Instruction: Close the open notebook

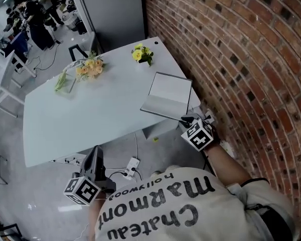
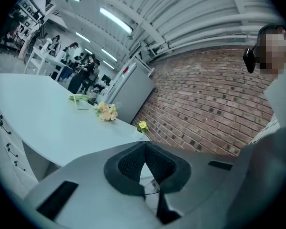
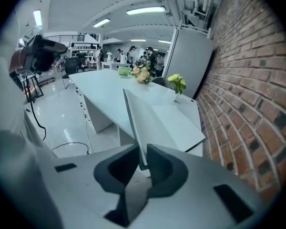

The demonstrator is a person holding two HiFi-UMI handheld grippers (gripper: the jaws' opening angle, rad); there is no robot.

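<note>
The left hand-held gripper hangs below the near edge of the tabletop, jaws together on nothing. The notebook lies open at the tabletop's right side, by the brick wall, its near cover lifted and pinched in the right hand-held gripper. The closing is under way, and next that cover likely wants swinging over onto the far page, then release

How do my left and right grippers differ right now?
The right gripper is clamped on the raised cover of the notebook; the left gripper is shut on nothing. The right sits at the edge of the table near the brick wall; the left is off the table, over the floor. Both carry marker cubes.
</note>
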